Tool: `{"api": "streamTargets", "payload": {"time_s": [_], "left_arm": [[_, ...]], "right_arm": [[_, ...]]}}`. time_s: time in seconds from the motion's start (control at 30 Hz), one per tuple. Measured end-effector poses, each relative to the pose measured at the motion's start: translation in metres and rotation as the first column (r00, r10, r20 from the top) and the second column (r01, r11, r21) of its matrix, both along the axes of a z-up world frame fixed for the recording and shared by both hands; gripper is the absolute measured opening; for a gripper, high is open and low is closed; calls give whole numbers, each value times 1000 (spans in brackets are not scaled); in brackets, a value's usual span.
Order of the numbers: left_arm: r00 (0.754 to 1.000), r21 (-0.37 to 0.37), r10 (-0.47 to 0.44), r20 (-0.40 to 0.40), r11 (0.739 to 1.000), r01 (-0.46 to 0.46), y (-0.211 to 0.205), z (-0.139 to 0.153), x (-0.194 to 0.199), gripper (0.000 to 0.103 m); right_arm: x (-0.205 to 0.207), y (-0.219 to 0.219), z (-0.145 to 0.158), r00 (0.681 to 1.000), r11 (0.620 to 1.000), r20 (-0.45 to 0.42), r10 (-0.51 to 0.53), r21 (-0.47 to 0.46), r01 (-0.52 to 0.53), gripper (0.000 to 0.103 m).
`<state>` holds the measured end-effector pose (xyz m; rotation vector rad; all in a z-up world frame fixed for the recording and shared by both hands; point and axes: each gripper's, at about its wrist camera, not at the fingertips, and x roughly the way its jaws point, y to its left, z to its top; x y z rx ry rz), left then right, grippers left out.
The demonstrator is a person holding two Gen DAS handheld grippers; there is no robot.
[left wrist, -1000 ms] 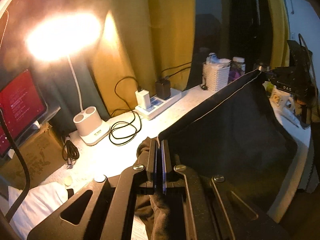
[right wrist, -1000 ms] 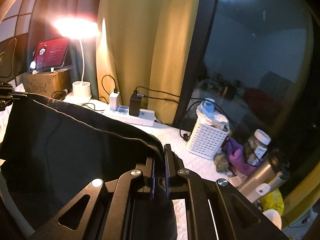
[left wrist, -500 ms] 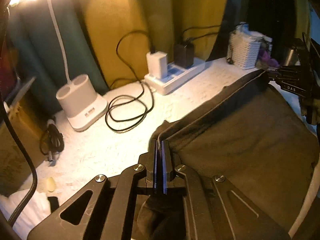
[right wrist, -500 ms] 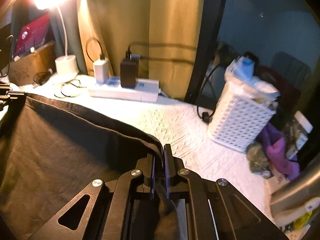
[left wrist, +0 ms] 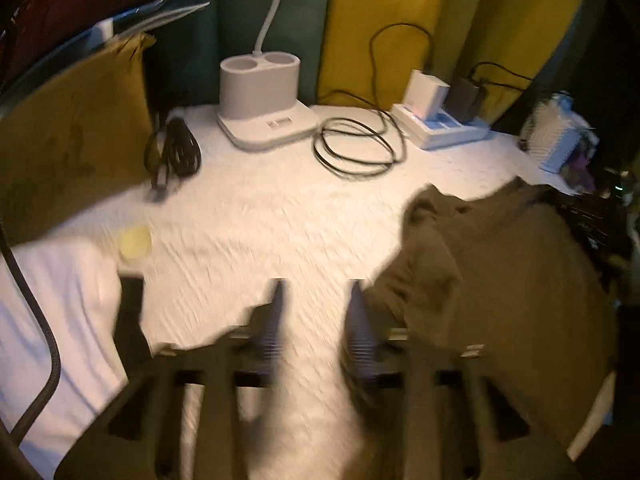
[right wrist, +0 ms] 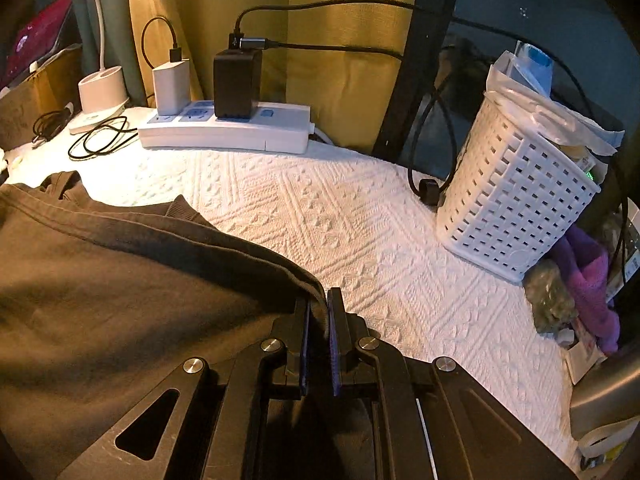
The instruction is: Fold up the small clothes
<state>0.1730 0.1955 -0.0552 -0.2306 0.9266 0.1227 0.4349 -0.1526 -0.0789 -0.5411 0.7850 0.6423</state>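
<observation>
A dark brown garment (left wrist: 512, 280) lies spread on the white textured table cover (left wrist: 280, 224). My left gripper (left wrist: 316, 300) hangs low over the cover at the garment's left edge, blurred by motion. Its jaws are opening and only bare cover shows between them; the cloth lies just right of the right finger. In the right wrist view the same garment (right wrist: 120, 280) fills the lower left. My right gripper (right wrist: 319, 312) is shut on the garment's hemmed corner, low at the cover (right wrist: 360, 220).
At the back stand a white lamp base (left wrist: 260, 100), a coiled black cable (left wrist: 356, 148) and a white power strip (right wrist: 224, 128) with two chargers. A white woven basket (right wrist: 516, 184) and a purple cloth (right wrist: 592, 280) are at right. A white folded cloth (left wrist: 52, 320) lies at left.
Both grippers came down to the table with the garment, which now lies flat. The left gripper let go of its corner and shifted left; the right one kept its grip.
</observation>
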Motion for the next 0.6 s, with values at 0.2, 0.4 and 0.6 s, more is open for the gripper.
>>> {"api": "streamTargets", "payload": {"time_s": [0.2, 0.4, 0.6], "left_arm": [[1000, 10, -28, -6, 1000, 28, -31, -2, -25, 47], [1000, 7, 3, -25, 1000, -3, -44, -9, -40, 48], [999, -19, 12, -40, 1000, -13, -54, -16, -53, 49]], "right_arm": [[-9, 0, 13, 997, 999, 75, -37, -25, 39, 43], [-24, -18, 38, 988, 997, 128, -82, 21, 80, 87], [-45, -29, 35, 991, 996, 101, -83, 19, 82, 87]]}}
